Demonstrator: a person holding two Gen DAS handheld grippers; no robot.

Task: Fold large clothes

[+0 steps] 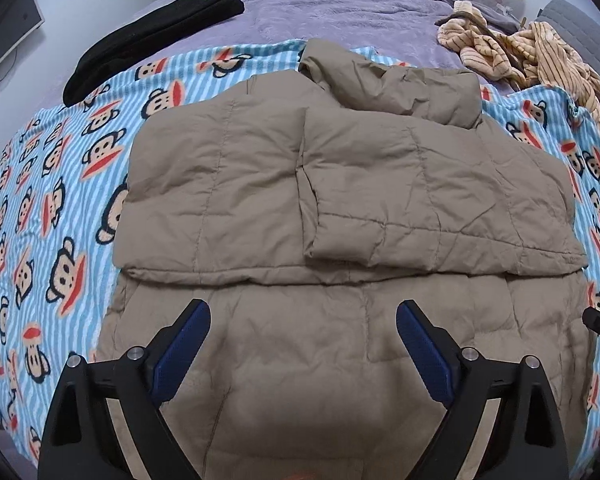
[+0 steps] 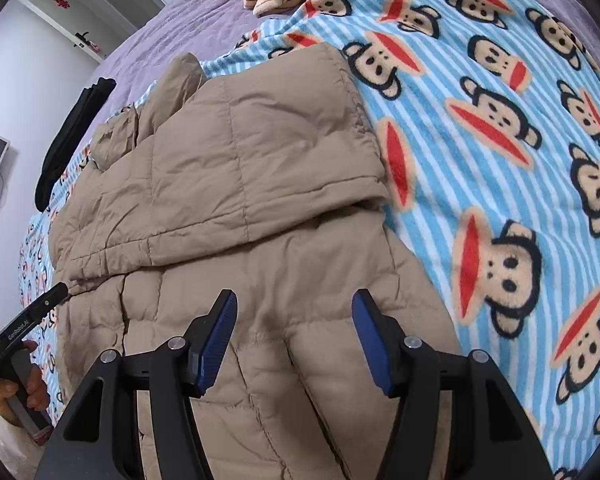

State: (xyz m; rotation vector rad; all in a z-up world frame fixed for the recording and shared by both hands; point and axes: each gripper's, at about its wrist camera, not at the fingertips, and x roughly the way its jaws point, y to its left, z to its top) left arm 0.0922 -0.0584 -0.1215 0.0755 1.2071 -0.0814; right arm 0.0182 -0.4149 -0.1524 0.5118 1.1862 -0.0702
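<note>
Left gripper (image 1: 303, 344): fingers apart, over jacket (image 1: 340, 184) hem.
Right gripper (image 2: 294, 340): fingers apart, at hem's right corner.
Jacket axis: runs away, collar far.

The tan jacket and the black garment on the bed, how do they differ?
The tan jacket is quilted and puffy; the black garment looks flat and plain. The tan jacket lies on the monkey blanket just ahead of both open grippers; the black garment lies farther away, mostly on the purple bedspread. Both are folded.
</note>
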